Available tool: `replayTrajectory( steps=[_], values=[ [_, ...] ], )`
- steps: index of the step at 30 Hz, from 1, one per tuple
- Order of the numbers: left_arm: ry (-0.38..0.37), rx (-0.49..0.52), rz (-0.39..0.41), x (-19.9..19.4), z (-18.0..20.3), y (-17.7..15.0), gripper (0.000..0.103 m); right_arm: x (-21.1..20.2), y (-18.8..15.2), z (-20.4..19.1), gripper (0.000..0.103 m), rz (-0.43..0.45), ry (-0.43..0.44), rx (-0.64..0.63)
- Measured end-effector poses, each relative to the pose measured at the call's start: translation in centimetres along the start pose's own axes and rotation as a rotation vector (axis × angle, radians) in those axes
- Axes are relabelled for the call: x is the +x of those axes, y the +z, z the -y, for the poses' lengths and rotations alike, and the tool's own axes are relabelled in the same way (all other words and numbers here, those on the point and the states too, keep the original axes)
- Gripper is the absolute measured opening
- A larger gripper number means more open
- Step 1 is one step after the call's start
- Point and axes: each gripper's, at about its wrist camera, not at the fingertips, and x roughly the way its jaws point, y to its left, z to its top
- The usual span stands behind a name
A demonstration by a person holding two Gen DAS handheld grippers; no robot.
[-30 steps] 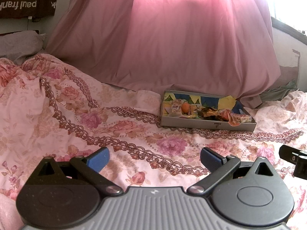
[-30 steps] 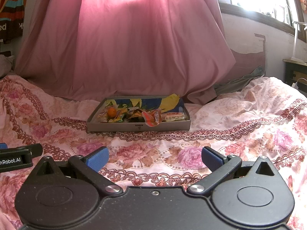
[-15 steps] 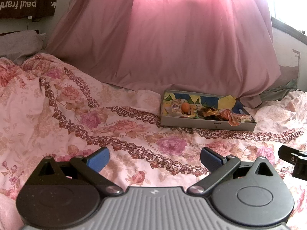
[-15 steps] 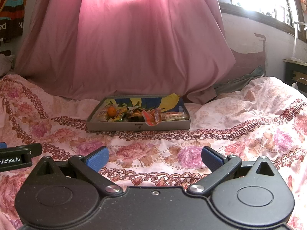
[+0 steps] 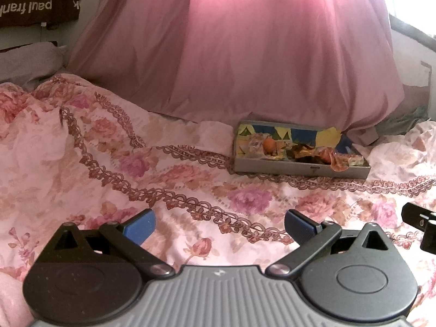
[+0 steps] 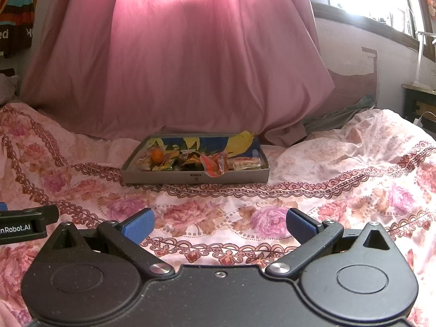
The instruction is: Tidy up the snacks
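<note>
1. The snack tray (image 6: pixel 194 175), a shallow grey box, sits on the floral bed cover (image 6: pixel 340 190) at about 12 o'clock from the right gripper (image 6: pixel 219 224) and well apart from it; the pink curtain (image 6: pixel 177 68) hangs just behind it.
2. In the left wrist view the same tray (image 5: pixel 299 167) lies toward 1 o'clock of the left gripper (image 5: pixel 219 224), also well apart.
3. Both grippers hover low over the bed with jaws spread wide and nothing between the blue pads (image 6: pixel 139 224).
4. The tray's long axis runs 9 to 3 o'clock across the right view, its long front wall facing the grippers; in the left view it slants slightly, the right end nearer.
5. Inside, a small orange fruit (image 6: pixel 157 156) rests toward the left end; a crumpled orange-red wrapper (image 6: pixel 214 164) leans over the front rim near the middle; flat packets (image 6: pixel 246 163) lie at the right end, their long sides roughly along the tray.
6. Handling, as a judgement: the wrappers look light, thin and crinkly, likely slippery, so a pinch on a sealed edge or a raised fold suits them best. The fruit is round and firm and may roll; it wants a hold across its middle.
7. The bed is soft, so pressing down on the tray would probably tilt it.
</note>
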Motion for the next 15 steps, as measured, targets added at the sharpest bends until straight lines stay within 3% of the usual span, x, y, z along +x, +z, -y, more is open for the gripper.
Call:
replayTrajectory(
  steps=[15],
  values=[
    [-0.018,-0.002,-0.022,0.48,-0.11,0.14,0.103,0.45,-0.09,-0.23,0.102,-0.021,-0.006,-0.020]
  ],
)
